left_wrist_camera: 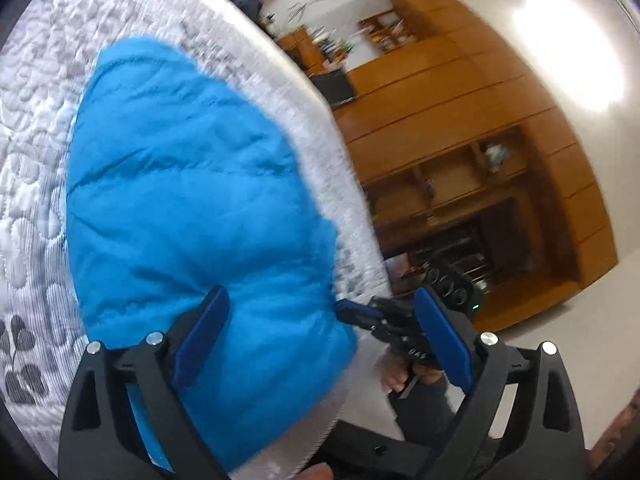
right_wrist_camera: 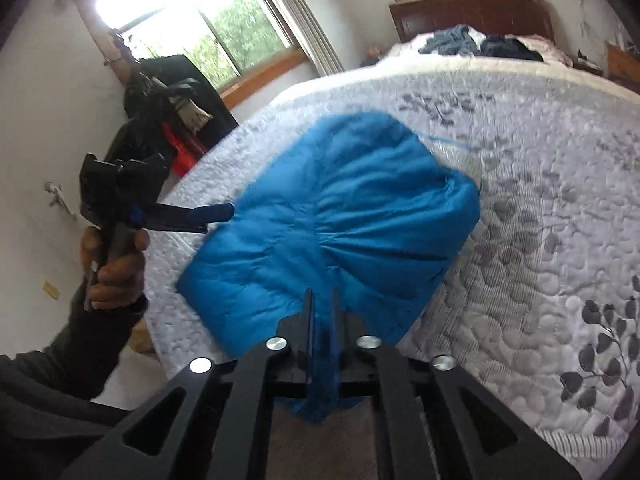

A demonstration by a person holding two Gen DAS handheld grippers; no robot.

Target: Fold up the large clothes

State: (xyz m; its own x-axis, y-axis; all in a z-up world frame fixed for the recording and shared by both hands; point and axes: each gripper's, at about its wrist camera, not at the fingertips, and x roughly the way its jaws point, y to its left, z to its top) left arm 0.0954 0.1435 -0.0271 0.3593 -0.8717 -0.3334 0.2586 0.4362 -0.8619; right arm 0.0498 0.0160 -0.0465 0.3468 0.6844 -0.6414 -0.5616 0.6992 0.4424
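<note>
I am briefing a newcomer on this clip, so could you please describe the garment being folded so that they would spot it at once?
Start from the large bed with the white quilt printed with grey leaves. At its near edge lies a puffy, quilted bright blue jacket, bunched into a rounded bundle, its near hem pinched in the right gripper. The only other clothes, dark blue-grey heaps, lie far off by the wooden headboard.

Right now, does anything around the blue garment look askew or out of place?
Slightly. The jacket lies bunched near the bed corner, one end hanging over the edge, pinched in the shut right claw. The left claw is open, holding nothing. No damage shows.
</note>
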